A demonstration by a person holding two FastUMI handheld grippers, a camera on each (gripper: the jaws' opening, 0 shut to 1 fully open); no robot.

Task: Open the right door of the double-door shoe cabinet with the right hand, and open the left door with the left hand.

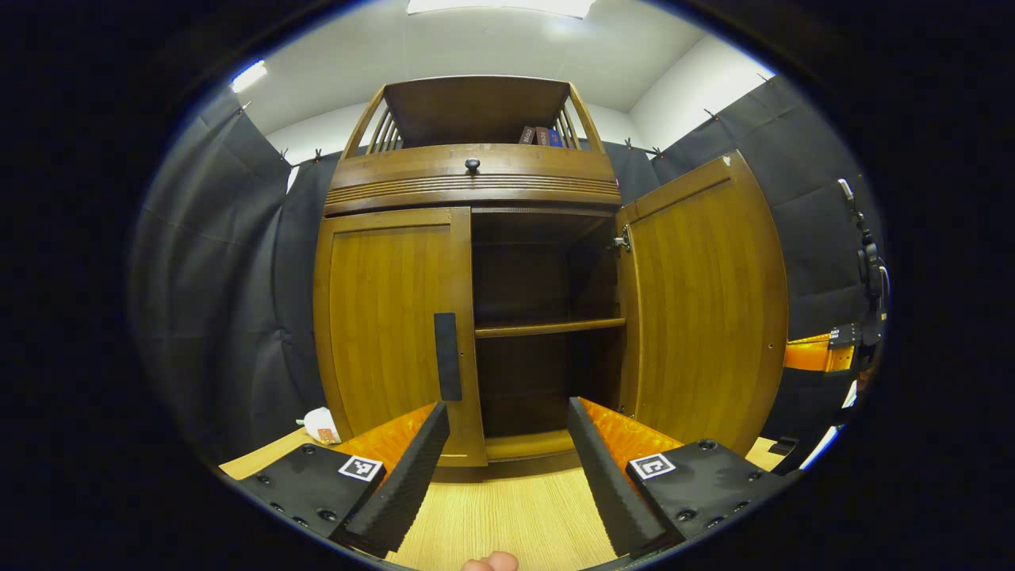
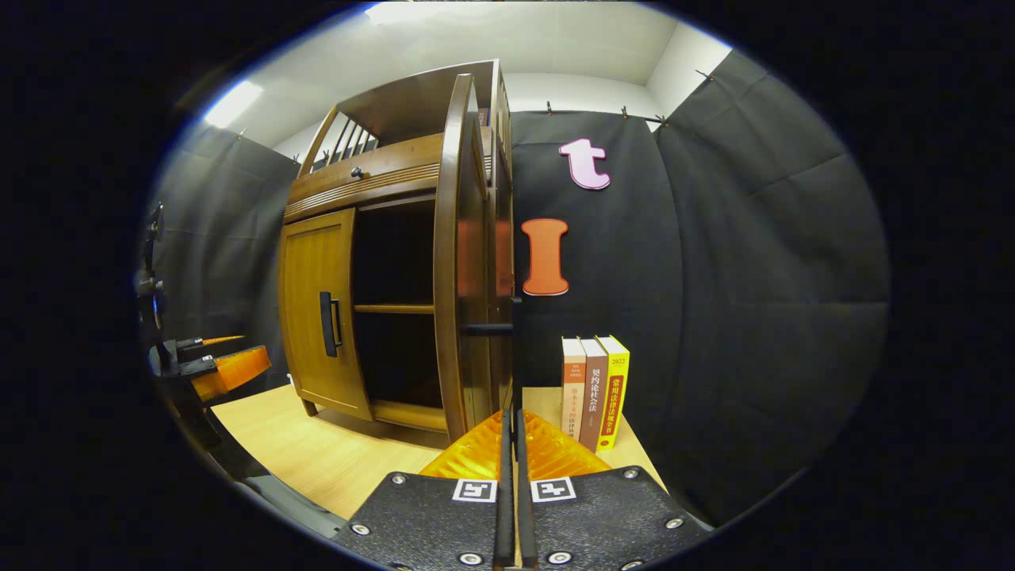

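Observation:
The wooden shoe cabinet stands on a light wood floor. Its left door is closed, and a black vertical handle sits at that door's inner edge. My left gripper is open a short way in front of that handle, touching nothing. The right door is swung wide open, baring dark shelves. In the right gripper view that door is edge-on. My right gripper is shut on its thin black handle, which rises from between the fingertips.
Three books stand on the floor against the black cloth, right of the open door. A white object lies by the cabinet's left foot. The drawer knob and more books sit higher up. My left gripper appears at the left.

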